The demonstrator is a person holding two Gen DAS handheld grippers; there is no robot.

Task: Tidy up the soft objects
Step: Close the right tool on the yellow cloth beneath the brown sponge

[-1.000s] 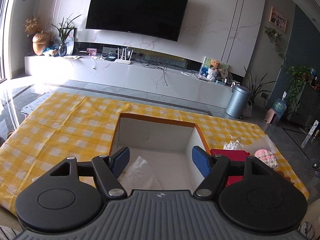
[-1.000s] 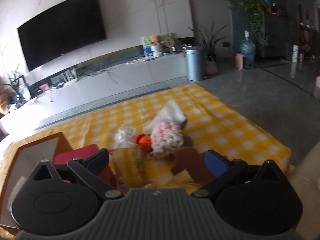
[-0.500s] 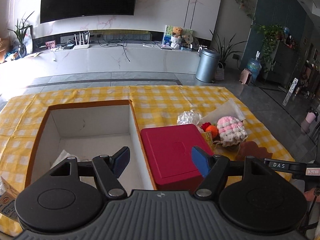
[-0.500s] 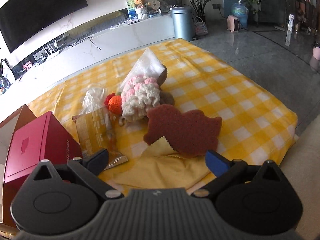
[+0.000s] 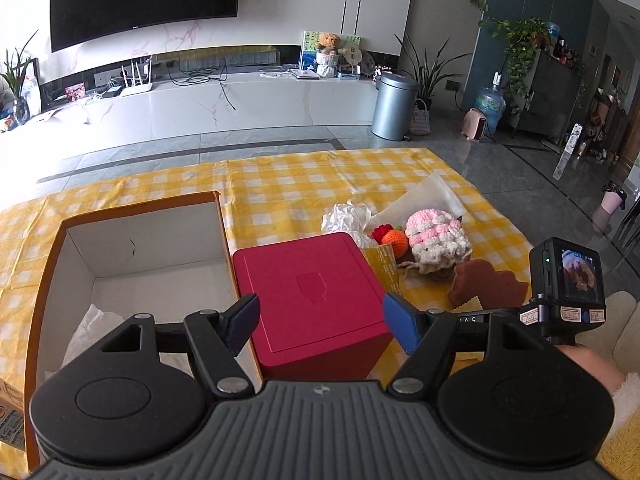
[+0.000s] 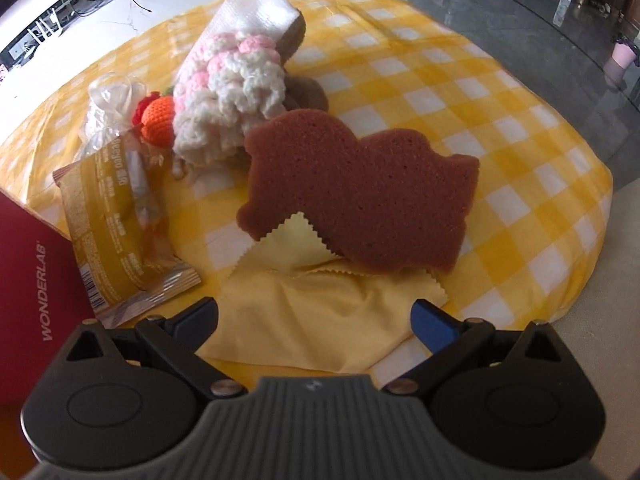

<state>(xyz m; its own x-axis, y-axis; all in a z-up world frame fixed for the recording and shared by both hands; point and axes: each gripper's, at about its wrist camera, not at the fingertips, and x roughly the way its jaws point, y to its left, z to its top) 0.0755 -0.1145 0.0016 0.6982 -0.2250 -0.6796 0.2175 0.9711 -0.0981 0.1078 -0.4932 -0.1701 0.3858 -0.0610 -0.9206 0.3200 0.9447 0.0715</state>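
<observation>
A brown, duck-shaped foam sponge (image 6: pixel 362 192) lies flat on the yellow-and-white checked tablecloth (image 6: pixel 520 128), overlapping a pale yellow cloth with zigzag edges (image 6: pixel 320 312). Just beyond it sits a pink-and-white crocheted piece (image 6: pixel 232 92) with a small orange crocheted ball (image 6: pixel 158 120) beside it. The right gripper (image 6: pixel 314 322) hangs over the cloth, jaws wide apart, holding nothing. The left gripper (image 5: pixel 320 320), also spread and empty, hovers above a red lidded box (image 5: pixel 316 296) next to an open white cardboard box (image 5: pixel 132 248).
</observation>
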